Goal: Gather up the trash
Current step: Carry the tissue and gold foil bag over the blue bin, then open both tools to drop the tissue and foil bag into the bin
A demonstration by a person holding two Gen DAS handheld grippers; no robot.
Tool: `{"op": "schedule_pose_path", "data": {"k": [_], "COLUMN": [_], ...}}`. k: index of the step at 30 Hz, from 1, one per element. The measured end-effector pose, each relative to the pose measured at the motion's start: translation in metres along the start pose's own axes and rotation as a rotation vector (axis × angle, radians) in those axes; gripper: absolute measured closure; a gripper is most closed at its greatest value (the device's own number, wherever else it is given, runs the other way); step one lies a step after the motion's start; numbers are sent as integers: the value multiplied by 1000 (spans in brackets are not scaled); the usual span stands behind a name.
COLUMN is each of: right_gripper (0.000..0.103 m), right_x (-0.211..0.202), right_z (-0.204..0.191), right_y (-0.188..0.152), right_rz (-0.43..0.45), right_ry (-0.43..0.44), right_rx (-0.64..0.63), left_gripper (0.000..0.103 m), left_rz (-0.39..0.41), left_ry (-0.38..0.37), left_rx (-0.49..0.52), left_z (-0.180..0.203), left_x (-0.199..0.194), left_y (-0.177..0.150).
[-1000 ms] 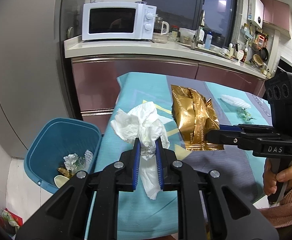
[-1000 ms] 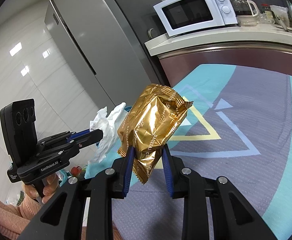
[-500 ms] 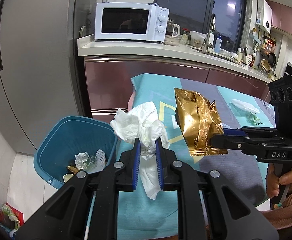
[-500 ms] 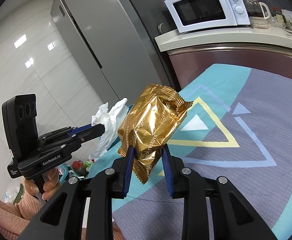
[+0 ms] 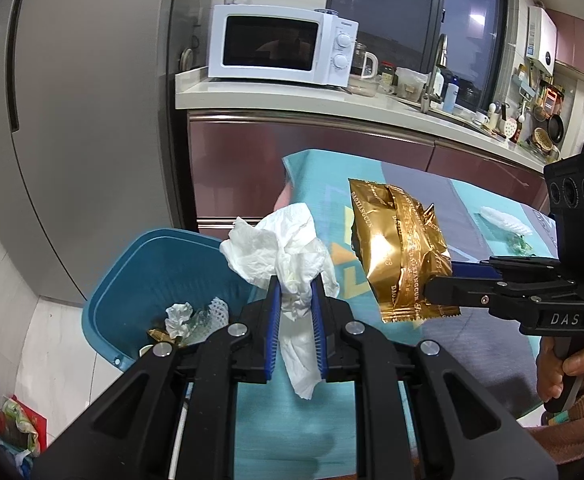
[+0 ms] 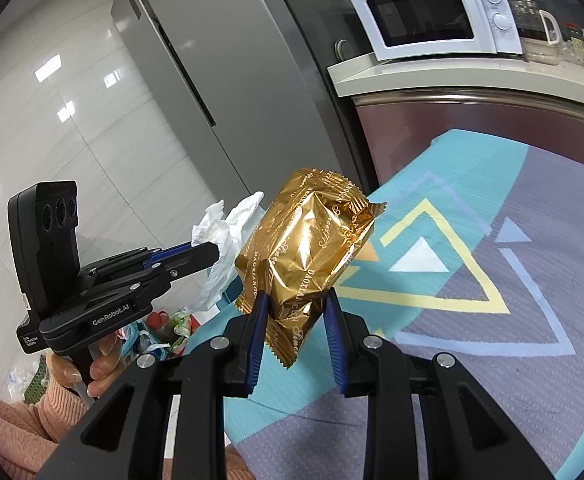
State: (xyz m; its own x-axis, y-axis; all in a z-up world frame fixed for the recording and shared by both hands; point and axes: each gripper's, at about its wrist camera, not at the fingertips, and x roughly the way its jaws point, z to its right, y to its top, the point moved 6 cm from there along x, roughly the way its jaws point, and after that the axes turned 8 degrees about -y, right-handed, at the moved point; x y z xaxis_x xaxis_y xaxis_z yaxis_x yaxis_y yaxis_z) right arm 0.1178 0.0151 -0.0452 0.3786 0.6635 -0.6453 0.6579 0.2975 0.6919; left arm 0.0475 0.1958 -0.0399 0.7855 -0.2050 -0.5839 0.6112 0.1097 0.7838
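Observation:
My left gripper is shut on a crumpled white tissue, held in the air at the table's left end, beside the rim of the blue trash bin. My right gripper is shut on a gold foil snack wrapper, which hangs above the patterned tablecloth. In the left wrist view the gold wrapper sits just right of the tissue. The right wrist view shows the tissue in the left gripper to the left. The bin holds several bits of trash.
A white netted scrap lies on the tablecloth farther right. Behind stand a counter with a white microwave, maroon cabinets and a grey fridge. Bags lie on the floor at lower left. A person's hand holds the right gripper's handle.
Both grippers have shifted left along the table toward the bin with their loads. The bin shows more fully under the tissue. Neither grip has altered.

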Motion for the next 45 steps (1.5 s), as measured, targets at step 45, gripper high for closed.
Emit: {"op": "schedule_pose_path", "data": {"k": [45], "right_gripper": [76], "right_x": [58], "right_z": [-47], "right_y": [19], "right_rz": [-100], "right_ry": [23], "right_rx": [-170], "left_gripper": [87], "left_rz": [-2], "left_ry": [146], "left_rx": [-125], "left_z": [-78], "left_x": [5], "left_y": [-4]}}
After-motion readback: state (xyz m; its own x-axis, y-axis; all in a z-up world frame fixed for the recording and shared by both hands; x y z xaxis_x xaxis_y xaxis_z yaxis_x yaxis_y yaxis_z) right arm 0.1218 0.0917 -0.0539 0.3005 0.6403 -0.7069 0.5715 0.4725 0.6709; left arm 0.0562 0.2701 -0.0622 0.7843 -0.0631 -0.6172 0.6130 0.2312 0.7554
